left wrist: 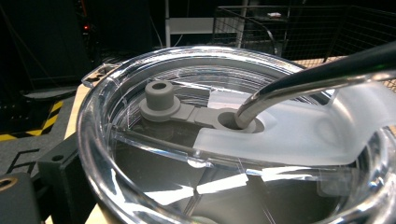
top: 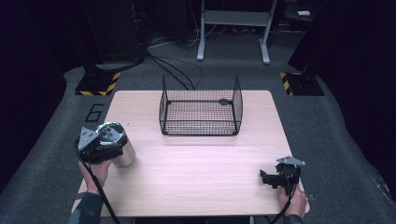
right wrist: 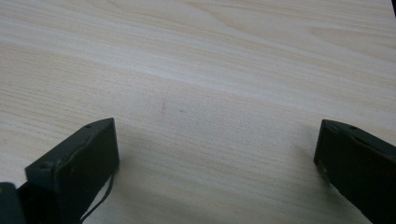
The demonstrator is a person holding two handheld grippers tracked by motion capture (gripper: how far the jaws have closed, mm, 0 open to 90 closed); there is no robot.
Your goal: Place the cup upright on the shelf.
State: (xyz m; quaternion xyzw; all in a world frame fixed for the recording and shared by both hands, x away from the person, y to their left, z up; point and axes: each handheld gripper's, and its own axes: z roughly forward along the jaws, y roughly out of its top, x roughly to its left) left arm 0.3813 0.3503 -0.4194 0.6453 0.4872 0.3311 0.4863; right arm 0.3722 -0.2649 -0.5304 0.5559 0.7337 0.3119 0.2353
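Note:
A steel tumbler point(top: 123, 154) with a clear lid point(left wrist: 140, 186) stands near the table's left edge. A metal straw point(left wrist: 317, 77) passes through a hole in the lid's frosted slider, next to a grey stopper point(left wrist: 159, 100). My left gripper point(top: 111, 141) is shut around the tumbler's top, and one black finger point(left wrist: 58, 175) presses against its side. My right gripper point(top: 265, 178) rests low at the table's front right corner. In the right gripper view its jaws stand wide open point(right wrist: 215, 154) over bare wood, holding nothing.
A black wire basket point(top: 201, 125) sits at the back middle of the light wooden table point(top: 196, 177). Beyond the table lie cables, a metal stand's legs and yellow-black striped floor plates.

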